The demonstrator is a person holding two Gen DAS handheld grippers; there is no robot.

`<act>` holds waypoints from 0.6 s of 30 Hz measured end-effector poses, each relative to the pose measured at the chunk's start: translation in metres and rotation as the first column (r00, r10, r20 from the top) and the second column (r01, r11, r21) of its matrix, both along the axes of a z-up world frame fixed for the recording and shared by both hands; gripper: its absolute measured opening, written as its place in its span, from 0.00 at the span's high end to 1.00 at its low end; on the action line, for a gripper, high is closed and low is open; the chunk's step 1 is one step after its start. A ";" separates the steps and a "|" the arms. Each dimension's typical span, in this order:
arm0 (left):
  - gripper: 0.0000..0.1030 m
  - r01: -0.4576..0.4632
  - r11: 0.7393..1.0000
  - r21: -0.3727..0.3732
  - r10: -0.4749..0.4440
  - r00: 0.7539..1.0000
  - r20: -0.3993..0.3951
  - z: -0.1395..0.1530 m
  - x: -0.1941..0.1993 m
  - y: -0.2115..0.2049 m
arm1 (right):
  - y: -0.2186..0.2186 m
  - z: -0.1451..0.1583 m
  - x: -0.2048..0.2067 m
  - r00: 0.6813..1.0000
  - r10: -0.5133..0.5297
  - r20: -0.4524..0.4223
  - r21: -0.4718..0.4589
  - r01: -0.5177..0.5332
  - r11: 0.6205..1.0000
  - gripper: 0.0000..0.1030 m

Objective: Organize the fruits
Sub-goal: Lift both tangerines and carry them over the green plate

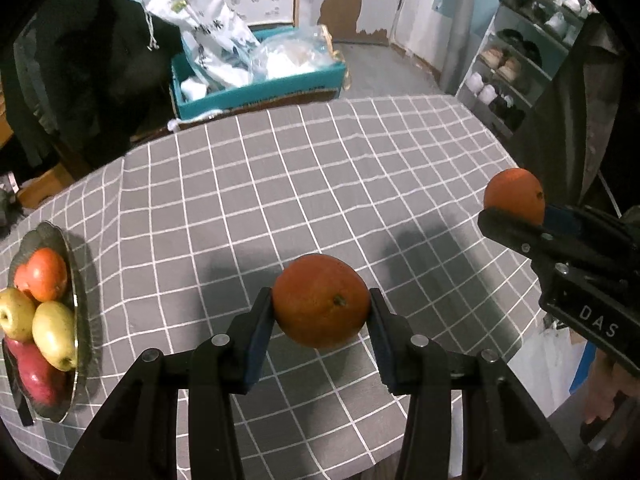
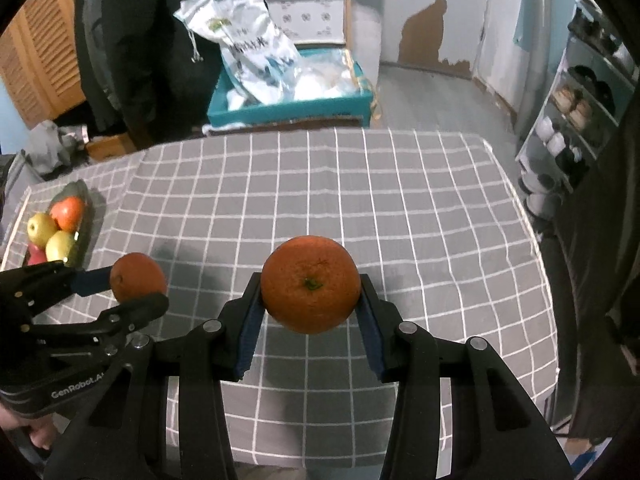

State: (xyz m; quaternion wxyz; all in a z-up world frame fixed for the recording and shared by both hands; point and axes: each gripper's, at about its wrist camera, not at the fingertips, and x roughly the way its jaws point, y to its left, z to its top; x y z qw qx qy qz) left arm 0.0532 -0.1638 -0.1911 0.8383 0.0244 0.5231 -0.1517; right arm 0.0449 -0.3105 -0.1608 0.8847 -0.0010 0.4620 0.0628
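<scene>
Now each claw, left claw (image 1: 321, 306) and right claw (image 2: 311, 292), is clamped on its own orange above the checked tablecloth (image 1: 320, 184).

Right gripper (image 2: 311, 300) jaws clamp an orange (image 2: 311, 290) above the checked tablecloth (image 2: 400, 208).

The tabletop (image 1: 304, 184) under its checked cloth lies bare across its middle and far side, so a gripper could pass anywhere there. The only thing standing on it is the fruit dish (image 1: 82, 280) at the left edge, heaped with apples (image 1: 54, 334) and an orange. Beyond the far edge a blue box (image 1: 256, 92) with white bags (image 1: 212, 28) rises above the tabletop. A shoe rack (image 1: 516, 60) stands off the right side.
</scene>
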 end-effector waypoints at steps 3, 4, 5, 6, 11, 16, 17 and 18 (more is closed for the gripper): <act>0.55 -0.006 1.000 -0.011 0.006 1.000 0.021 0.010 -0.002 0.005 | 0.003 0.011 -0.003 0.999 0.007 0.033 -0.007 -0.007 1.000 0.58; 0.55 -0.009 1.000 -0.016 0.009 1.000 0.026 0.013 -0.002 0.007 | 0.004 0.015 -0.003 0.999 0.009 0.042 -0.005 -0.009 1.000 0.58; 0.55 -0.013 1.000 -0.022 0.013 0.999 0.031 0.017 -0.002 0.009 | 0.004 0.018 -0.003 0.999 0.011 0.050 -0.002 -0.011 1.000 0.58; 0.55 -0.018 0.999 -0.031 0.019 0.999 0.036 0.020 -0.003 0.012 | 0.005 0.022 -0.004 0.998 0.013 0.060 0.001 -0.013 1.000 0.58; 0.55 -0.039 0.997 -0.071 0.043 0.997 0.063 0.037 -0.004 0.022 | 0.011 0.039 -0.009 0.994 0.023 0.108 -0.007 -0.022 1.000 0.58; 0.55 -0.052 0.996 -0.078 0.060 0.992 0.113 0.054 -0.009 0.031 | 0.018 0.056 -0.013 0.988 0.035 0.153 -0.003 -0.035 0.999 0.58; 0.55 -0.055 0.995 -0.077 0.064 0.990 0.123 0.057 -0.009 0.034 | 0.020 0.059 -0.014 0.986 0.038 0.162 -0.005 -0.037 0.999 0.58; 0.55 -0.058 0.995 -0.078 0.068 0.989 0.131 0.060 -0.010 0.037 | 0.022 0.062 -0.015 0.985 0.041 0.170 -0.008 -0.040 0.999 0.58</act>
